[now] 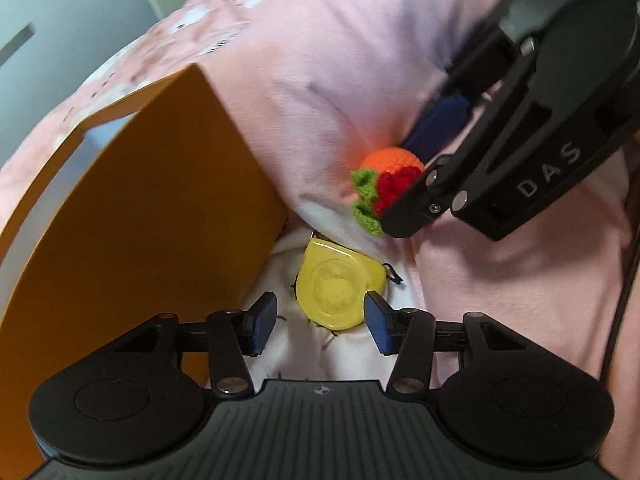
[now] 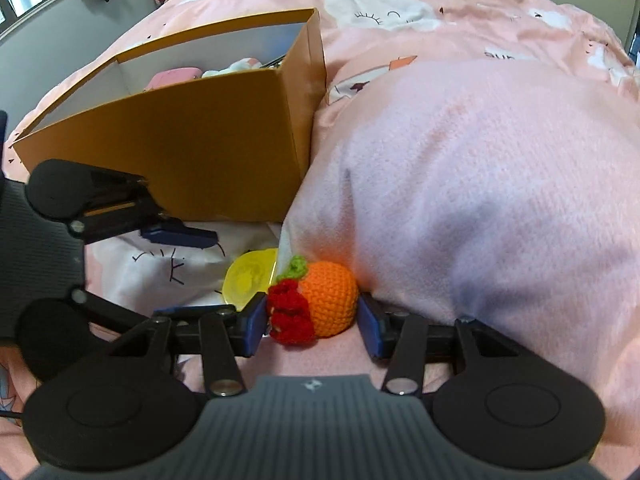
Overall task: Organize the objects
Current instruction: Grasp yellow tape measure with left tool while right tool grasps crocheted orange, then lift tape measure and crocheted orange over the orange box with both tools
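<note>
Left wrist view shows the left claw (image 1: pixel 320 322) low in the frame, its blue pads (image 1: pixel 262 324) spread wide on either side of a round yellow tape measure (image 1: pixel 338 288) that lies on the white part of the bedding; neither pad presses on it. An orange cardboard box (image 1: pixel 160 200) fills the left of the frame, its wall just beside the left pad. A pink blanket (image 1: pixel 340 60) bulges across the top and right. In the right middle, the right claw (image 1: pixel 416 168) reaches in from the upper right, with a crocheted orange, red and green toy (image 1: pixel 384 176) at its tips.

Right wrist view puts the right claw (image 2: pixel 312 322) at lower centre, half closed around the crocheted toy (image 2: pixel 320 304): the left pad touches its red part, while a thin gap shows at the right pad. The tape measure (image 2: pixel 250 278) sits just left of the toy, the box (image 2: pixel 200 152) in the upper left holding a few items, and the blanket (image 2: pixel 480 200) heaped on the right over the patterned bed cover (image 2: pixel 400 0).
</note>
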A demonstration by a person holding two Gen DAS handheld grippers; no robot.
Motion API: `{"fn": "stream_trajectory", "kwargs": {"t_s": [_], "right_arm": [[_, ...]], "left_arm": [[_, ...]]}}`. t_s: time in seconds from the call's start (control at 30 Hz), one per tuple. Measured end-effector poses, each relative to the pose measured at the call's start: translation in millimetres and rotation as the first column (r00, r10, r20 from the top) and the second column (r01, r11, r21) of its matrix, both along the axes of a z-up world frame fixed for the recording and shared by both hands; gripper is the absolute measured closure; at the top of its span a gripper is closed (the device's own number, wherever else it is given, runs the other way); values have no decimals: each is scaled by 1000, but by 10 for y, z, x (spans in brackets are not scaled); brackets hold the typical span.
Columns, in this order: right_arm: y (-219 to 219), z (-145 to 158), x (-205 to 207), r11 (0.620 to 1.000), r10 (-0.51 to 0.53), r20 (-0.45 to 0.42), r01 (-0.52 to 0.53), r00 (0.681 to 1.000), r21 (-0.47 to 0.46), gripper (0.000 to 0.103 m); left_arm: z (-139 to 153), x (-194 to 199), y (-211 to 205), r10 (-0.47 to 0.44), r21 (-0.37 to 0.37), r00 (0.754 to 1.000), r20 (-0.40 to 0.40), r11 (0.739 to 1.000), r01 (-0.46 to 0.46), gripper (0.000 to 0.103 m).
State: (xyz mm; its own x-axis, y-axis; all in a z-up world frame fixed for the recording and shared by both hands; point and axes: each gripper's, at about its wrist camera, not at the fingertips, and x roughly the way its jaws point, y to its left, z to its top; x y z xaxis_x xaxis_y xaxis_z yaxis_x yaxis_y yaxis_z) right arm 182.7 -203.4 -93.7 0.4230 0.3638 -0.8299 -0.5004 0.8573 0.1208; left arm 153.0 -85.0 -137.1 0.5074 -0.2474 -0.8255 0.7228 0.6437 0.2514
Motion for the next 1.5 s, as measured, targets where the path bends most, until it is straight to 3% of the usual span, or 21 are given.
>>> {"fn": "stream_trajectory", "kwargs": {"t_s": [0.13, 0.23, 0.33, 0.4, 0.53, 0.67, 0.8, 1.0, 1.2, 1.4, 1.5], "right_arm": [[14, -36, -8, 1000, 6, -7, -6, 1000, 0, 53], [9, -87, 51, 1000, 6, -18, -6, 1000, 11, 53], [1, -95, 65, 1000, 6, -25, -6, 1000, 19, 53], [-2, -95, 68, 1000, 7, -28, -6, 1000, 22, 53], [5, -105, 84, 1000, 9, -28, -9, 1000, 20, 53], [18, -111, 88, 1000, 12, -26, -12, 1000, 15, 53], [33, -107, 96, 1000, 12, -21, -12, 1000, 14, 53], [10, -25, 41, 999, 7, -11, -6, 1000, 32, 53], [28, 104, -54, 998, 22, 21, -23, 1000, 55, 53], [-10, 501, -136, 989, 42, 104, -56, 994, 138, 53], [-17, 767, -116, 978, 61, 148, -89, 987, 188, 53]], "left_arm": [[-44, 78, -38, -74, -12, 997, -7, 997, 74, 31], [-107, 135, -114, -124, -4, 992, -39, 992, 124, 32], [-216, 111, -197, -168, 46, 986, -23, 985, 169, 34], [-234, 100, -183, -171, 40, 985, -24, 984, 172, 37], [-279, 63, -151, -126, 20, 991, -34, 992, 127, 39], [-391, -26, -236, -102, 79, 995, 5, 992, 101, 38], [-395, 1, -173, -68, 39, 997, -29, 997, 69, 39], [-280, -134, -8, 93, -30, 994, -52, 995, -94, 40], [73, -422, 389, 256, -175, 965, -60, 949, -263, 40], [767, -666, 899, 362, -416, 924, -120, 827, -378, 40], [1184, -512, 956, 378, -477, 920, -109, 792, -381, 40]]}}
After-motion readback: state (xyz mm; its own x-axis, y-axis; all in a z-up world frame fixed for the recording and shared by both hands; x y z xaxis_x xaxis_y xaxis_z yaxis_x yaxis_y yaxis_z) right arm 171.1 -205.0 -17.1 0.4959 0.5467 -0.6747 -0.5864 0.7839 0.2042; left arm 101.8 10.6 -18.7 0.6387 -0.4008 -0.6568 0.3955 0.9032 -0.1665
